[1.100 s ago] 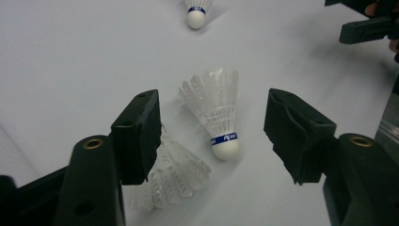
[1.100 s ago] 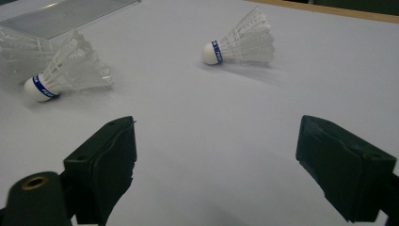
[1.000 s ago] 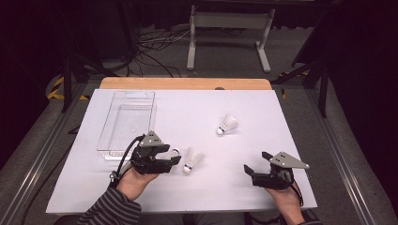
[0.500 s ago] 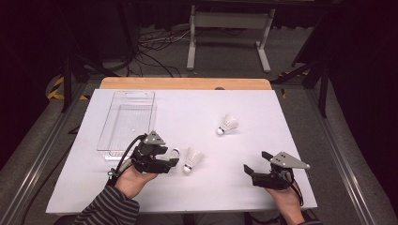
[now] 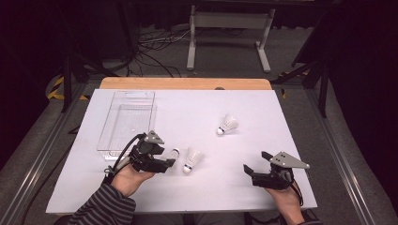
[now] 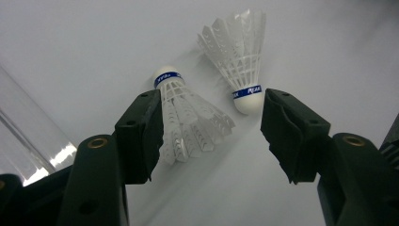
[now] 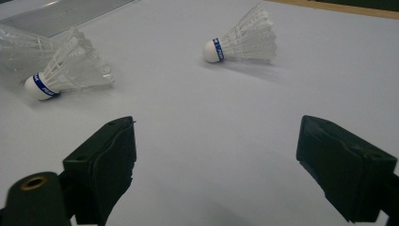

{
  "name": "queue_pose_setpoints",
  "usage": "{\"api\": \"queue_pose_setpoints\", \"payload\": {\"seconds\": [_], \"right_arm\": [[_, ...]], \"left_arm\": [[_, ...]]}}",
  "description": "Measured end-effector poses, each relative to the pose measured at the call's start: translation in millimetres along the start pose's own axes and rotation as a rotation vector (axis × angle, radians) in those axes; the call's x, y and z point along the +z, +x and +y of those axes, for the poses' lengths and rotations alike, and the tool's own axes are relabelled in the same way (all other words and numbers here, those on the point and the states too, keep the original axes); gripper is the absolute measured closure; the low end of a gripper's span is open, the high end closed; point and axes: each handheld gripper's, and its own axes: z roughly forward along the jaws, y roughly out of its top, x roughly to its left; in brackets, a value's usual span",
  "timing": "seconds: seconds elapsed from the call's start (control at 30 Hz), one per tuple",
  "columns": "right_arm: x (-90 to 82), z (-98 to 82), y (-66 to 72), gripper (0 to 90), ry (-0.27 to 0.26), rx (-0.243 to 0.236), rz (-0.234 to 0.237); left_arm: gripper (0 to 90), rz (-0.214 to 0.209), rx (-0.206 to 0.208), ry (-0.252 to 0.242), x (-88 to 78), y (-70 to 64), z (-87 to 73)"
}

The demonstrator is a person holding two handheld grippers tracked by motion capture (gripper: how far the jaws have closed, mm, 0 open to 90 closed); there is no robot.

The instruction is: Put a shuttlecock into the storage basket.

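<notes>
Nearby, clear tray (image 5: 126, 123) on table, shuttlecocks (image 5: 192, 158) lying outside it

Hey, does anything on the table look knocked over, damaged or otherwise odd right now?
Nothing looks damaged. All three shuttlecocks lie on their sides on the white table: two by the left gripper, one between its open fingers and one just beyond, the third farther off. The clear tray sits empty.
</notes>
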Motion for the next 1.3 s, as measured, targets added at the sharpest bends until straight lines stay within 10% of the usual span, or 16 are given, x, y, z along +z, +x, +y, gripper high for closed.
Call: {"api": "queue_pose_setpoints", "payload": {"seconds": [1.3], "right_arm": [[1.0,-0.1,0.7,13.2,0.011,-0.005,0.007]], "left_arm": [[41.3,0.057,0.049,0.134,13.7,4.4,-2.8]]}}
